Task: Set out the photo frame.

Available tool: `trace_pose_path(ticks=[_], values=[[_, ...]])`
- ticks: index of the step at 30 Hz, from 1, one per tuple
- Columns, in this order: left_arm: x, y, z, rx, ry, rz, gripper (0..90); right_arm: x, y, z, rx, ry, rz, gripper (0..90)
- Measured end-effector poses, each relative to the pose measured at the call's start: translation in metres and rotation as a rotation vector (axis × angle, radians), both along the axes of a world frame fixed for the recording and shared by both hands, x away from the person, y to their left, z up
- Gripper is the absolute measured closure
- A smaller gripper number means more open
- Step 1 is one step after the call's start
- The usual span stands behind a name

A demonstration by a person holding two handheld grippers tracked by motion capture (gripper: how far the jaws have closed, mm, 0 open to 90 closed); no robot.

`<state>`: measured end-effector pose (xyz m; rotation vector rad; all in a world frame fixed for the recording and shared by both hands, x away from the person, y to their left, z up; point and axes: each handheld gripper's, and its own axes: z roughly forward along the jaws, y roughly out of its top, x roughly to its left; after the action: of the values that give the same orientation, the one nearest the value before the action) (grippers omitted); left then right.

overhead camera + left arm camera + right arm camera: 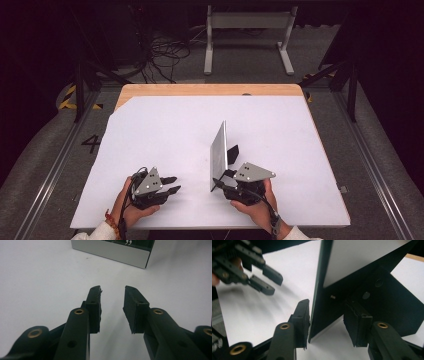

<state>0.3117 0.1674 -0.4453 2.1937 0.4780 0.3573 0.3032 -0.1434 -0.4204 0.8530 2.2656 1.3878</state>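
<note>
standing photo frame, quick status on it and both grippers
Left gripper open, empty. Right gripper open, fingers astride the upright silver-edged black-backed photo frame. Nothing in the way.

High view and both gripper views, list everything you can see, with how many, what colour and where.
Photo frame: one, silver-grey front with black back and stand, standing upright on the table right of centre, its near edge between the right gripper's open jaws.
White sheet: one, white, covering most of the table.
Table: one, light wood, bare strip at the far edge.
Metal stand: one, pale grey, on the floor beyond the table.
Cables: a tangle, black, on the floor at far left.
Left gripper: one, black with grey plate, near left of the sheet, jaws open and empty.
Right gripper: one, black with grey plate, at the frame's near edge.
Hands: two, at the near edge.
</note>
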Motion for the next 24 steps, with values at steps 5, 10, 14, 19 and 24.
trace_pose_path(ticks=[5,10,14,19,24], values=[[0.000,-0.001,0.000,-0.003,0.000,-0.004,65.9,0.001,0.006,0.000,0.012,0.004,-0.015,55.1],[0.001,-0.001,0.000,-0.005,-0.003,-0.005,65.5,0.002,0.008,-0.001,0.008,0.002,-0.014,57.5],[0.004,-0.002,0.001,-0.010,-0.009,-0.003,64.6,0.004,0.002,-0.001,0.016,0.019,-0.013,57.7],[0.012,-0.003,0.006,-0.025,-0.019,0.001,63.6,0.006,-0.003,-0.002,0.031,0.034,-0.006,60.3],[0.020,-0.006,0.008,-0.042,-0.019,0.003,62.1,0.006,-0.006,-0.002,0.029,0.036,-0.001,61.8]])
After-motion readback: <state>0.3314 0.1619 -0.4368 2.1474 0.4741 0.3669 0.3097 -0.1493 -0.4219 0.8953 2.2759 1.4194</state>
